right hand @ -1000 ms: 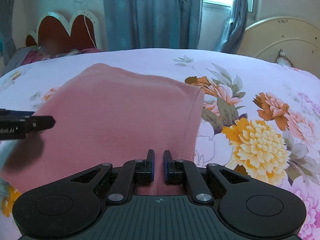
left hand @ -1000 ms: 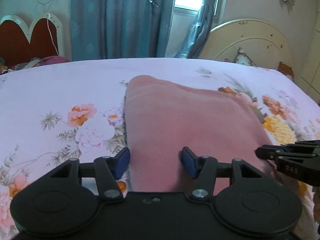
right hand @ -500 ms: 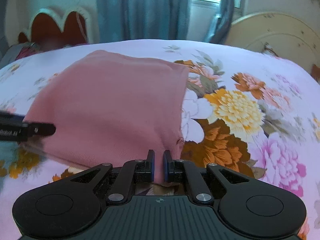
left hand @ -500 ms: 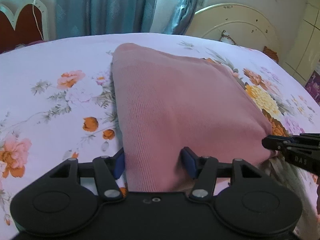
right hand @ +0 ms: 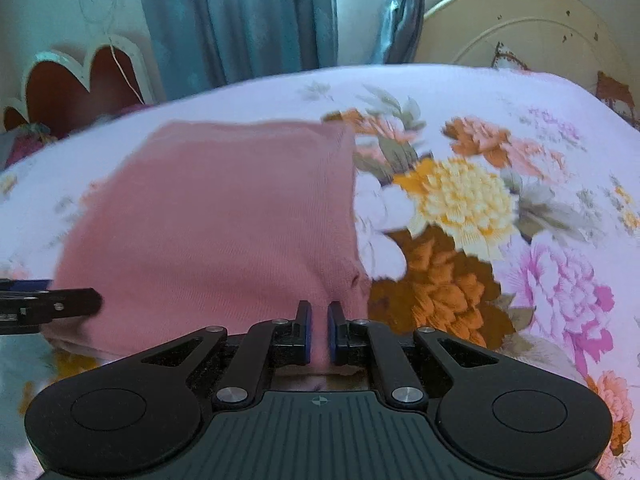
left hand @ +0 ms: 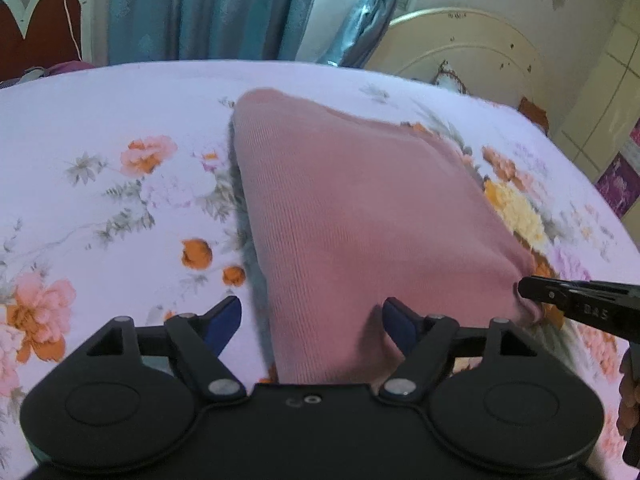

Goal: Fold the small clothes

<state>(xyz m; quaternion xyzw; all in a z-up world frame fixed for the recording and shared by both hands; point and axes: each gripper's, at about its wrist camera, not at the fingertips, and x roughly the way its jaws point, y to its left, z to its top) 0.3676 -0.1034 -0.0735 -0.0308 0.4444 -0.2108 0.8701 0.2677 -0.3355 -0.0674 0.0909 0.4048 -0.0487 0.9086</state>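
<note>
The right gripper (right hand: 318, 330) stays pinched on the near right corner of the pink cloth (right hand: 224, 232), now lifted off the bedsheet (right hand: 500, 128); the left gripper (left hand: 312, 320) remains spread wide around the near left edge, gripping nothing, so the fold looks under way

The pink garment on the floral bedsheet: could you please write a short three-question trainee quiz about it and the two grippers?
1. True or false: the right gripper is shut on the pink garment.
2. Are the left gripper jaws spread or closed?
3. The garment's near edge is: A) flat on the floral bedsheet; B) raised; C) tucked under the cream headboard.

Key: 1 true, pinching the near right corner. 2 spread, straddling the near left corner. 3 B.
</note>
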